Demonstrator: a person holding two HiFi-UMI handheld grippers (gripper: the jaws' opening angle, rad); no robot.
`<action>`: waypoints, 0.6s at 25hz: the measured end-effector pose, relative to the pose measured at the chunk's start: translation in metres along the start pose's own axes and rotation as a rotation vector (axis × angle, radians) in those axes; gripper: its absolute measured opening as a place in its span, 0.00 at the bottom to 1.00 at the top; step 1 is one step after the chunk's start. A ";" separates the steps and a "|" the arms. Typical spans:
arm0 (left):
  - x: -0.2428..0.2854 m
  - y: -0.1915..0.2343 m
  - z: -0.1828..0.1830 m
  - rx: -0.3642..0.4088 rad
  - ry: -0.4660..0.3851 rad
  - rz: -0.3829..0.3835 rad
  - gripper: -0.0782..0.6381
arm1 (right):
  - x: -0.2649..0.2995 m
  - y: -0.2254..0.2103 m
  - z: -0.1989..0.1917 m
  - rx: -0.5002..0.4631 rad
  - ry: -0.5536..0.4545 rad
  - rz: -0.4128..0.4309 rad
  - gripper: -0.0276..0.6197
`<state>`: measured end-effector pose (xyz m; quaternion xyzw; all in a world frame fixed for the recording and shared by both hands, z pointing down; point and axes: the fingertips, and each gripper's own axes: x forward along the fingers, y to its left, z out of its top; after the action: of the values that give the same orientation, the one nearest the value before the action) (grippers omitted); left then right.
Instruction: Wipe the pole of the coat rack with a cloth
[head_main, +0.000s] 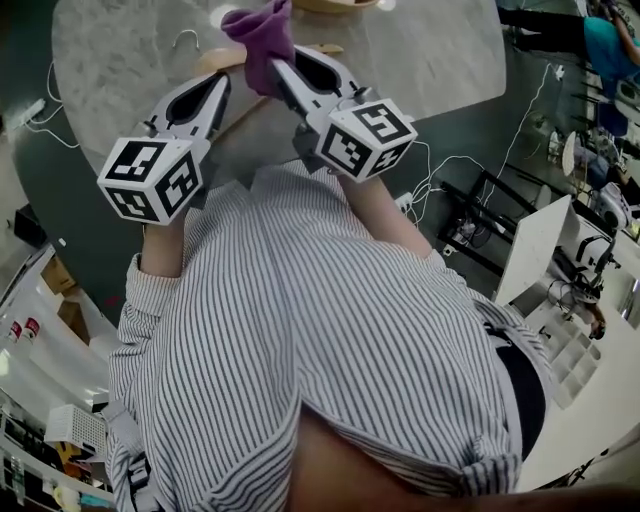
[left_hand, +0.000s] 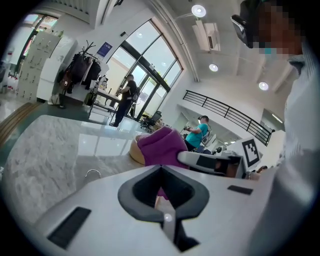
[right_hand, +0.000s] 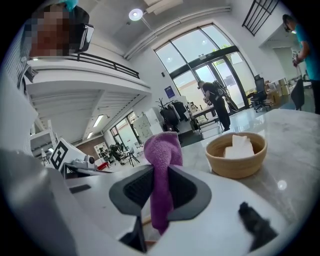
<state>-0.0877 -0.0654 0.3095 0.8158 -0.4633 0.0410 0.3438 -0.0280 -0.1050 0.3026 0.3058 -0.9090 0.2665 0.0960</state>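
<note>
Pinching purple cloth (right_hand: 163, 148) in right gripper (right_hand: 160, 175) jaws; left gripper (left_hand: 160, 168) jaws together.

Marble table (head_main: 120, 60), tall arched windows (left_hand: 150, 65), ceiling spotlights (left_hand: 198, 10).

The fuzzy purple cloth (right_hand: 162, 165) is seen plain, unpatterned. The round stone table top (head_main: 120, 60) is veined grey on white. The long-sleeved shirt (head_main: 320, 340) is pinstriped dark on white. The round wooden bowl (right_hand: 235, 167) is coloured tan.

No legible txt — none anywhere
</note>
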 end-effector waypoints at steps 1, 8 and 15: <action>0.002 -0.002 -0.001 -0.001 0.003 -0.001 0.12 | -0.002 -0.003 0.000 0.002 0.002 -0.002 0.17; 0.022 -0.006 -0.007 -0.012 0.027 -0.015 0.12 | -0.011 -0.026 -0.006 0.024 0.017 -0.030 0.17; 0.053 -0.018 -0.012 -0.050 0.062 -0.061 0.12 | -0.027 -0.061 -0.012 0.062 0.032 -0.090 0.17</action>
<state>-0.0407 -0.0914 0.3296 0.8190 -0.4283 0.0442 0.3793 0.0310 -0.1257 0.3291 0.3447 -0.8840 0.2949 0.1129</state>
